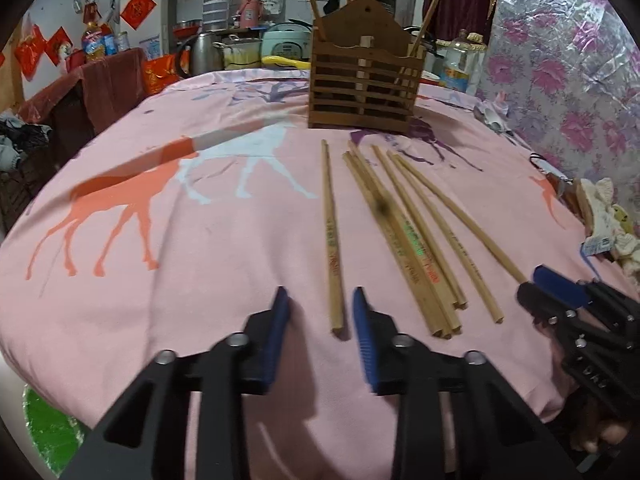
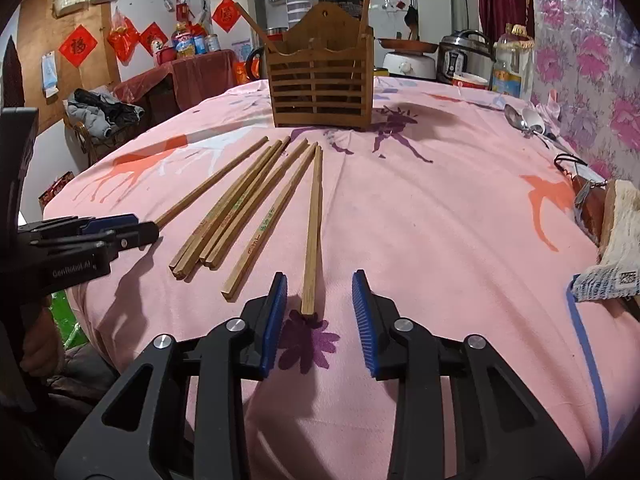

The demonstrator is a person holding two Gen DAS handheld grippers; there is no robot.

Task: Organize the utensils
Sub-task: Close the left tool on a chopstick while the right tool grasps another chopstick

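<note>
Several wooden chopsticks (image 1: pixel 400 232) lie side by side on the pink tablecloth (image 1: pixel 200 280), also in the right wrist view (image 2: pixel 248 200). A slatted wooden utensil holder (image 1: pixel 366 80) stands behind them with two chopsticks upright in it, also in the right wrist view (image 2: pixel 322 80). My left gripper (image 1: pixel 322 300) is open and empty, its jaws on either side of the near end of the leftmost chopstick (image 1: pixel 332 236). My right gripper (image 2: pixel 320 284) is open and empty, its jaws on either side of the near end of the rightmost chopstick (image 2: pixel 314 224).
Metal spoons (image 2: pixel 528 120) lie at the table's far right. A knitted cloth and a packet (image 2: pixel 612 240) sit at the right edge. Pots, a rice cooker (image 2: pixel 464 56) and bottles crowd the back edge. A chair with clothes (image 2: pixel 104 112) stands to the left.
</note>
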